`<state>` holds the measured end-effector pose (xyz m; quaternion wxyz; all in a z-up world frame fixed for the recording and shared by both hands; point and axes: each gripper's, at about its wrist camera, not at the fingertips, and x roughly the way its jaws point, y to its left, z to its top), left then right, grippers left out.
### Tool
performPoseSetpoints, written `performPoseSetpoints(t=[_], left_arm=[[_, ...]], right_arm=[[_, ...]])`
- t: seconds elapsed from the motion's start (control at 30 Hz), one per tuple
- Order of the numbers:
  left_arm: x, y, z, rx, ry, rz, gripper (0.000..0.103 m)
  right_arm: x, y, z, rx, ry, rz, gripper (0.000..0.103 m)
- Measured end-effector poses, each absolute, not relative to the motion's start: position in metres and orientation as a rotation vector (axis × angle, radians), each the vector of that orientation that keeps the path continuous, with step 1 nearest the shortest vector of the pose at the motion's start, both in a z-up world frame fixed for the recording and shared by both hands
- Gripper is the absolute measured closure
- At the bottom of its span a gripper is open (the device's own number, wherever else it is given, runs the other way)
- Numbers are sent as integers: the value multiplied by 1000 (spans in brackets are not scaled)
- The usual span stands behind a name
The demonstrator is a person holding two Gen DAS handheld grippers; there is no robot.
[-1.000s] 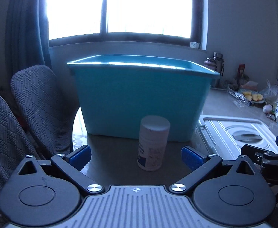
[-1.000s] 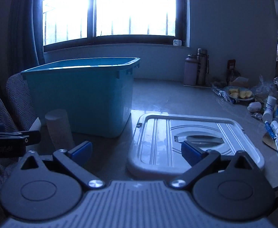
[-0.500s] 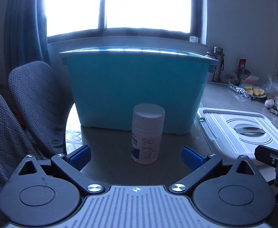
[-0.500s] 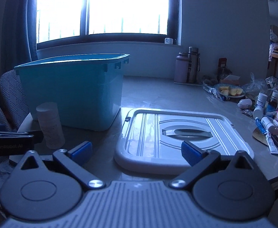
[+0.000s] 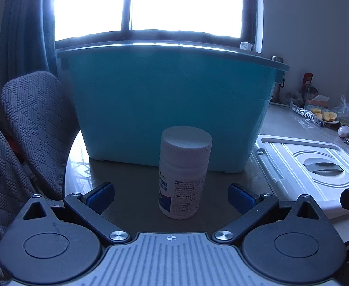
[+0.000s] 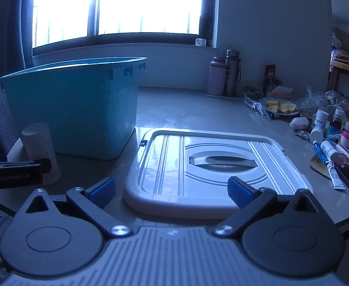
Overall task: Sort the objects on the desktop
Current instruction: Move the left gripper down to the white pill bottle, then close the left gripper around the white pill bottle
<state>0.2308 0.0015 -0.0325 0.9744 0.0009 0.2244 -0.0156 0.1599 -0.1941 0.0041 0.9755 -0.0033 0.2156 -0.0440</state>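
Left wrist view: teal bin [image 5: 172, 109] fills the centre behind white bottle [image 5: 183, 171], now nearer the left gripper [image 5: 170, 196]; both grippers spread apart, right gripper [image 6: 171, 190] facing the white lid [image 6: 212, 166].

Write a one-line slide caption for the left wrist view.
Open left gripper lined up on an upright white bottle before the blue bin.

Left gripper [image 5: 170, 196] sat low and level, pointed toward far side, jaws spread wide, blue pads [image 5: 101, 196] well apart and touching nothing. Right gripper [image 6: 171, 189] was likewise level, facing far side, jaws wide, blue pads [image 6: 240, 191] clear of any contact. Left gripper's black finger showed at left edge of right wrist view, reaching rightward; right gripper's black tip showed at right edge of left wrist view. Both grippers were side by side, near each other. Sliver of hand visible at lower left edge of right wrist view.
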Motion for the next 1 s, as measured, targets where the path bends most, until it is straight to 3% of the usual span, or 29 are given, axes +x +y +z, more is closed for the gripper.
performPoseSetpoints(t=[0.5,0.53,0.57,0.6,1.0], left_arm=[[280,-11,-53,30,472,-48,1],[283,-11,-54,32,470,-48,3],[284,-12,-55,36,460,-48,16],[284,-12,-54,42,450,-54,53],[260,-23,-31,38,432,-83,55]], right_arm=[[183,-199,-6,1,479,-139,2],[184,-199,-6,2,482,-142,2],[186,-199,-6,4,485,-143,2],[186,-200,-6,5,487,-142,2],[177,-199,-2,34,479,-112,2]])
